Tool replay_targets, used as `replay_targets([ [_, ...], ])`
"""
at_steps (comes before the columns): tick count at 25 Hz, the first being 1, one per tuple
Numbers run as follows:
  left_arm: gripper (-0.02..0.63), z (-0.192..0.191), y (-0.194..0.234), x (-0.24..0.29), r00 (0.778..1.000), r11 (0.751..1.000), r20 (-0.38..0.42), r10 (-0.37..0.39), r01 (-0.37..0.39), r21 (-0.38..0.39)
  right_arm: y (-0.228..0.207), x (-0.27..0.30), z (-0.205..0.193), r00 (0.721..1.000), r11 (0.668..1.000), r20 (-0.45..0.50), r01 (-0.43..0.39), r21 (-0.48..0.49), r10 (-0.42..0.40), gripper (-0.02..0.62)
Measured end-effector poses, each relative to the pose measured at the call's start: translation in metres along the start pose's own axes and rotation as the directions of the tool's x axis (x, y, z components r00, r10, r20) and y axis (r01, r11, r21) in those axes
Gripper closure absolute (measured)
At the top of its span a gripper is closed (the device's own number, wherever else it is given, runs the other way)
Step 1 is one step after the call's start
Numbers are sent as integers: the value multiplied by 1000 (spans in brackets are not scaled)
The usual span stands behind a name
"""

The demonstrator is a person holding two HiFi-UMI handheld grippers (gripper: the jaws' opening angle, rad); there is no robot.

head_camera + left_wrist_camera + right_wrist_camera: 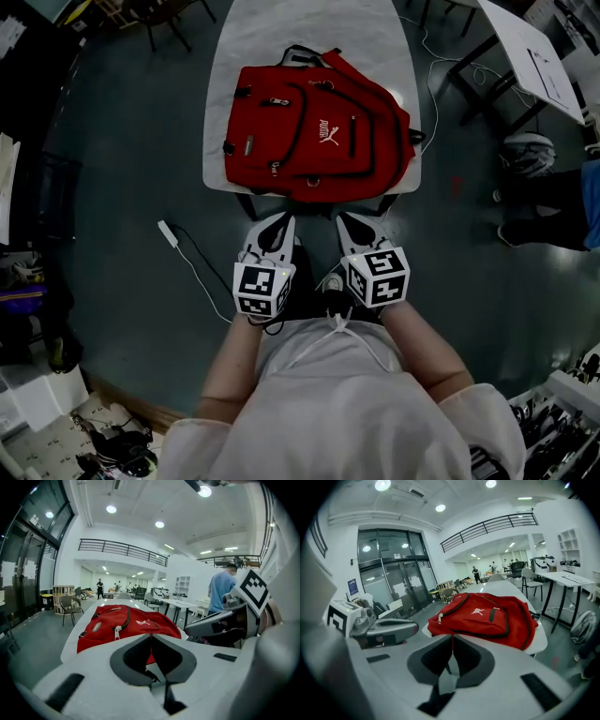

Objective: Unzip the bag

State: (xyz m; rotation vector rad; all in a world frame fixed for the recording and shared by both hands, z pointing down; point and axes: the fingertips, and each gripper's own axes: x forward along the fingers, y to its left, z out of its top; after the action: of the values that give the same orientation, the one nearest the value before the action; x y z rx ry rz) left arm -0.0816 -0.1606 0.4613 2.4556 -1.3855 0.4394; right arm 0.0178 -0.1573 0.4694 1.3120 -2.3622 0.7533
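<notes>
red bag (314,131) lies on white table (375,37) (untouched)

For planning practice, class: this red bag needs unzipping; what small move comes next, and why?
Probably ease the left tool toward the zip pull: the red bag looks zipped; this and the right tool are shut, empty, off it.

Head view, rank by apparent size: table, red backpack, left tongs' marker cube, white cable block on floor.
1. table
2. red backpack
3. left tongs' marker cube, which is nearer the camera, so it looks bigger than it is
4. white cable block
</notes>
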Motion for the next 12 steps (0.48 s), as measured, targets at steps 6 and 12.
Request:
replay_targets([
  [6, 584, -15, 23, 36, 998, 998, -28, -61, 62, 24, 2, 47, -25, 997, 1000, -82, 1, -3, -1, 566],
  [12, 584, -68, 45, 71, 983, 993, -140, -121, 120, -11, 14, 96, -81, 978, 998, -200, -55, -15, 51, 565],
])
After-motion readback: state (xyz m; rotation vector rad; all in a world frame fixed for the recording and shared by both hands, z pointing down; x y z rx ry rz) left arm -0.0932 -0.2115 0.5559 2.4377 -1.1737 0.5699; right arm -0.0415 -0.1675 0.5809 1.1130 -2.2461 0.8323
